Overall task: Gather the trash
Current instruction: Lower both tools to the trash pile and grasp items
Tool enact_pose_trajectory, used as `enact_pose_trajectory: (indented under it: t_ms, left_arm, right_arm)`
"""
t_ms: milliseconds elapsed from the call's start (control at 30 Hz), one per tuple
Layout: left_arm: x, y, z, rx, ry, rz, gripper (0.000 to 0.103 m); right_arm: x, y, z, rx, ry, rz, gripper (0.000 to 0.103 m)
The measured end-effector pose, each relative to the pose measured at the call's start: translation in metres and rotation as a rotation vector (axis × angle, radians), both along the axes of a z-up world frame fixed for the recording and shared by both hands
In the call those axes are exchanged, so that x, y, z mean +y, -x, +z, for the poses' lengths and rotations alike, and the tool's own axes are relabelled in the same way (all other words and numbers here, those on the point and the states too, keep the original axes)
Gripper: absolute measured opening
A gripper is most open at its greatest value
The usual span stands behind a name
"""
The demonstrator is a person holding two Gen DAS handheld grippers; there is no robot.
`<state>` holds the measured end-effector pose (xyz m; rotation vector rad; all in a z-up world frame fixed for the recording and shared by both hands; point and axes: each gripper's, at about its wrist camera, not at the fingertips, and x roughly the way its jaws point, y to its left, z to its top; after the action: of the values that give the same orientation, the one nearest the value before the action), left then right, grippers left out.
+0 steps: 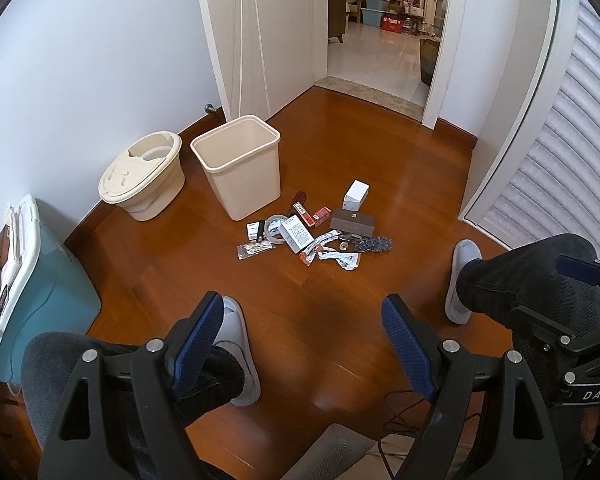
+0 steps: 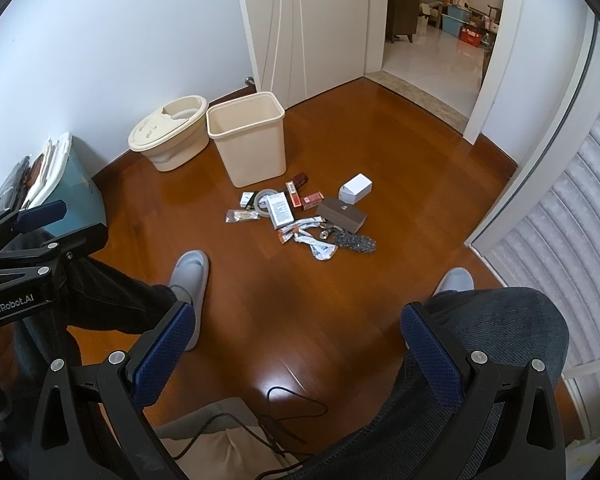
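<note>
Both my hand-held grippers, left (image 1: 300, 344) and right (image 2: 296, 344), gape wide and empty above the floor. Trash pile (image 1: 312, 232) sits just beside the bin (image 1: 240, 168), well out of reach. Risks: thin wrappers (image 1: 332, 254) slipping the pads, or my reach nudging the bin.

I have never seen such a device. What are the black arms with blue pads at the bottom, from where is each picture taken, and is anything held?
They are two hand-held grippers; a seated person holds one in each hand. Each picture comes from a camera on one gripper, looking along its fingers: the left gripper and the right gripper. Both are open and hold nothing. On the wooden floor lies a pile of trash: small boxes, a tape roll, wrappers. Beside it stands an empty beige bin.
</note>
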<state>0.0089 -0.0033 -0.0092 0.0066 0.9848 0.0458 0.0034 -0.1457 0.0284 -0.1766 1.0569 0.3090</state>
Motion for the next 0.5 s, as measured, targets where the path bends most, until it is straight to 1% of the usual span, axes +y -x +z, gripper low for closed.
enact_pose_trajectory:
  t_ms: [100, 167, 300, 333, 367, 433, 500]
  left_arm:
    - [0.005, -0.008, -0.004, 0.019, -0.001, 0.036, 0.081]
    - [0.012, -0.021, -0.012, 0.032, 0.006, 0.063, 0.081]
    - [0.023, -0.059, -0.039, 0.045, -0.011, 0.082, 0.081]
    - [0.027, -0.071, -0.049, 0.047, -0.011, 0.080, 0.081]
    - [0.031, -0.087, -0.063, 0.057, -0.017, 0.080, 0.081]
    - [0.039, -0.110, -0.086, 0.081, -0.034, 0.092, 0.081]
    - [0.052, -0.137, -0.115, 0.121, -0.029, 0.121, 0.081]
  right_arm:
    - [-0.006, -0.005, -0.004, 0.001, -0.006, -0.006, 0.103]
    - [-0.008, -0.014, -0.010, 0.010, 0.007, -0.014, 0.103]
    - [-0.013, -0.053, -0.040, 0.059, 0.051, -0.074, 0.103]
    - [-0.014, -0.072, -0.057, 0.098, 0.064, -0.108, 0.103]
    - [-0.016, -0.083, -0.066, 0.117, 0.057, -0.127, 0.103]
    - [-0.018, -0.118, -0.096, 0.172, 0.015, -0.181, 0.103]
    - [-0.014, -0.154, -0.133, 0.233, 0.008, -0.228, 0.103]
